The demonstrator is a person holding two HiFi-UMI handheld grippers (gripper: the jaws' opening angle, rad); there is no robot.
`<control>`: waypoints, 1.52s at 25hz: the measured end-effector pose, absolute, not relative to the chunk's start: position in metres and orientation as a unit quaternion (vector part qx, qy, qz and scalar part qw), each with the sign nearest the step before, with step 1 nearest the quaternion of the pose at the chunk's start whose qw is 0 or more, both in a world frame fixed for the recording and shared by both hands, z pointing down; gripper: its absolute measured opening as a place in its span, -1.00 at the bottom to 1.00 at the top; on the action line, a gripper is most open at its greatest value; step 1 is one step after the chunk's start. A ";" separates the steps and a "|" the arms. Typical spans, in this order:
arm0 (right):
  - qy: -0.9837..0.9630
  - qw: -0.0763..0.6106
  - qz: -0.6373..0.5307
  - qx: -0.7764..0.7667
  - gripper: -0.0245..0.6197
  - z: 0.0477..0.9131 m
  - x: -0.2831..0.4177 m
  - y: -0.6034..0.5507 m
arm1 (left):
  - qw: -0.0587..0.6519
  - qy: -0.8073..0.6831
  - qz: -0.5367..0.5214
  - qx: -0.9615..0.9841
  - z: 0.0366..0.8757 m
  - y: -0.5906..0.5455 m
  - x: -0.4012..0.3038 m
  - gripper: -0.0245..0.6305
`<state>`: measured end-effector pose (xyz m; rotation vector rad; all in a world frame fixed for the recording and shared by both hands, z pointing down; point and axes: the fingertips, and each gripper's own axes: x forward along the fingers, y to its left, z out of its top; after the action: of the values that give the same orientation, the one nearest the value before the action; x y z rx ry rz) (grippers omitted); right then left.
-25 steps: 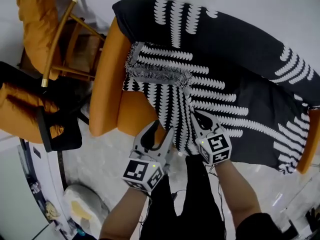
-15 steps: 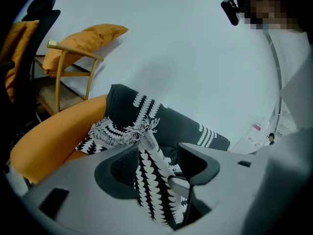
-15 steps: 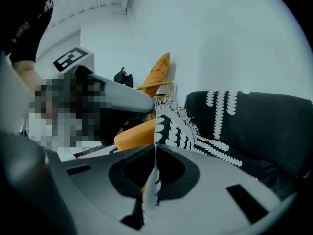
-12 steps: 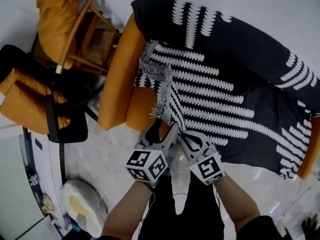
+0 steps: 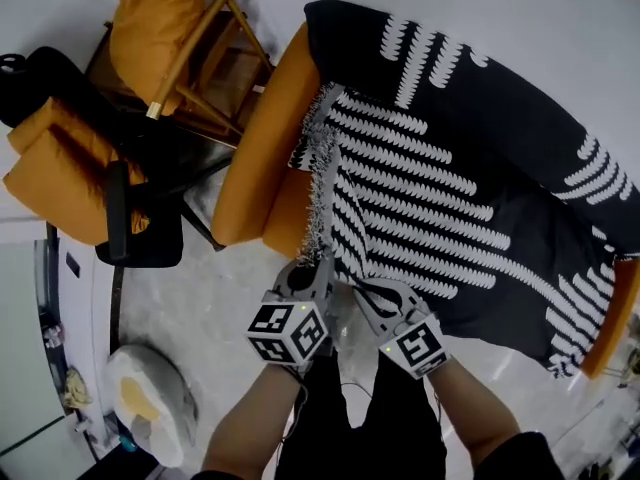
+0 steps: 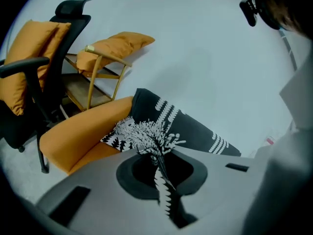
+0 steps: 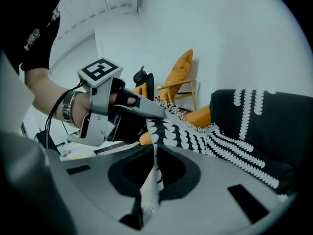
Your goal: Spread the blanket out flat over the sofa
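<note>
A black blanket (image 5: 450, 168) with white leaf stripes lies over the orange sofa (image 5: 255, 168). Its fringed edge (image 5: 318, 188) runs down the seat's left side to my two grippers at the sofa's front. My left gripper (image 5: 318, 266) is closing tight on that edge, and fringe and a patterned strip (image 6: 164, 190) show pinched between its jaws (image 6: 157, 153). Right beside it, my right gripper (image 5: 362, 290) still pinches a fold of blanket (image 7: 149, 190), though its jaws (image 7: 154, 146) are opening slightly. The left gripper (image 7: 146, 109) also shows in the right gripper view, touching the same edge.
A black office chair (image 5: 120, 218) with orange cushions stands left of the sofa. A wooden chair (image 5: 200, 38) with an orange cushion is behind it. A white round object (image 5: 140, 398) sits on the pale floor at lower left. The person's dark trousers (image 5: 390, 428) are below the grippers.
The left gripper stood open beside the blanket, then shut on its fringed edge next to the right gripper. The folded fringed flap has been drawn out toward me.
</note>
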<state>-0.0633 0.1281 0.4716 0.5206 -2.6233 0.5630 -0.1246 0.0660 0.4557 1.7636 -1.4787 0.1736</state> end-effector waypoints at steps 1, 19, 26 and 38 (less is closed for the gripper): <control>-0.939 0.195 0.215 0.183 -0.81 0.468 -0.067 0.130 | 0.400 -0.588 0.071 0.699 0.452 0.070 -0.129 -0.88; -0.929 0.178 0.260 0.196 -0.73 0.457 -0.133 0.120 | 0.417 -0.671 0.150 0.595 0.498 0.197 -0.252 -0.88; -0.930 0.182 0.262 0.184 -0.72 0.454 -0.158 0.128 | 0.431 -0.689 0.185 0.552 0.521 0.232 -0.284 -0.88; -0.933 0.186 0.234 0.203 -0.91 0.417 -0.187 0.117 | 0.352 -0.703 0.147 0.600 0.447 0.212 -0.307 -0.89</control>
<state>-0.1866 0.1170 0.4173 0.5715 -2.6268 0.6579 -0.3072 0.2120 0.4465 1.5536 -1.8190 0.3797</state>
